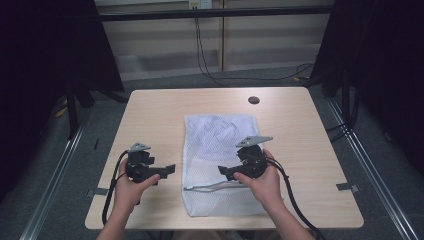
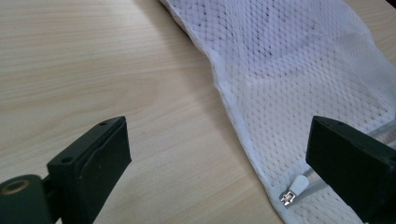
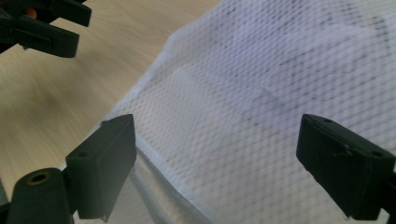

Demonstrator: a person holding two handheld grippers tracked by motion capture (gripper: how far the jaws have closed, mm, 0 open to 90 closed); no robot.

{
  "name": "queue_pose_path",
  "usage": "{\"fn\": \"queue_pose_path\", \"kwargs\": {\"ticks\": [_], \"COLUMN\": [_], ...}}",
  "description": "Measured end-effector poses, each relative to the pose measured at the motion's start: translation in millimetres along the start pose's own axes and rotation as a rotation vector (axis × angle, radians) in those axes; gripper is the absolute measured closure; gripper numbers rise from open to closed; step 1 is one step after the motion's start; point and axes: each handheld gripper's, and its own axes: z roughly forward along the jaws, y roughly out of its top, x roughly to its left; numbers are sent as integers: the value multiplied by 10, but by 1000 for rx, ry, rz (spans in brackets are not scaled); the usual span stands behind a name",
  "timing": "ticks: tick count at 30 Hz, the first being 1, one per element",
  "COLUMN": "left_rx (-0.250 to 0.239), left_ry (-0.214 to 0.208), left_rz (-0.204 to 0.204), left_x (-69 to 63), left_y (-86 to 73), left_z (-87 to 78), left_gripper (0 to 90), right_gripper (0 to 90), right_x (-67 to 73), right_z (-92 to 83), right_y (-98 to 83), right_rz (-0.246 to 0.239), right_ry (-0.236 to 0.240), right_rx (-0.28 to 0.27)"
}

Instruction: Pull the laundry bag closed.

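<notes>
A white mesh laundry bag (image 1: 221,162) with a zip lies flat in the middle of the light wooden surface (image 1: 155,115). Something pale and folded shows faintly through the net. The zip runs across the bag near the edge closest to the person, and its small white and silver zip pull (image 2: 293,190) sits at the bag's left end.

The left tongs (image 1: 169,170) are held in the person's left hand (image 1: 129,189), just beside the left edge of the bag, over bare wood. In the left gripper view the two black jaws stand wide apart. Nothing is between them but wood and the corner of the bag, and the zip pull lies close by the right-hand jaw. They hold nothing.

The right tongs (image 1: 222,171) are in the right hand (image 1: 262,182), over the near part of the bag, just above the zip. In the right gripper view the jaws are wide apart too, with the netting spread below them. They do not pinch it. The left tongs show at the top left corner of that view (image 3: 44,25).

A small dark round disc (image 1: 254,100) lies near the far edge of the surface, well apart from the bag.
</notes>
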Motion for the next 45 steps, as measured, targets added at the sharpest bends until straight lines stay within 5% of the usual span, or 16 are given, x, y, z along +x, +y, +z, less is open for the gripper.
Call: {"fn": "queue_pose_path", "kwargs": {"ticks": [17,27,45], "left_rx": [1,2,8], "left_ry": [-4,-8,-13], "left_rz": [4,0,6], "left_x": [13,1,7], "left_y": [-8,-2,-6], "left_z": [-28,-18,-24], "left_gripper": [62,62,65], "right_gripper": [235,379,561], "right_x": [242,364,494], "right_z": [327,446,664], "right_y": [-21,-69,-172], "right_rz": [22,29,205], "right_ry": [85,141,224], "right_rx": [22,29,94]}}
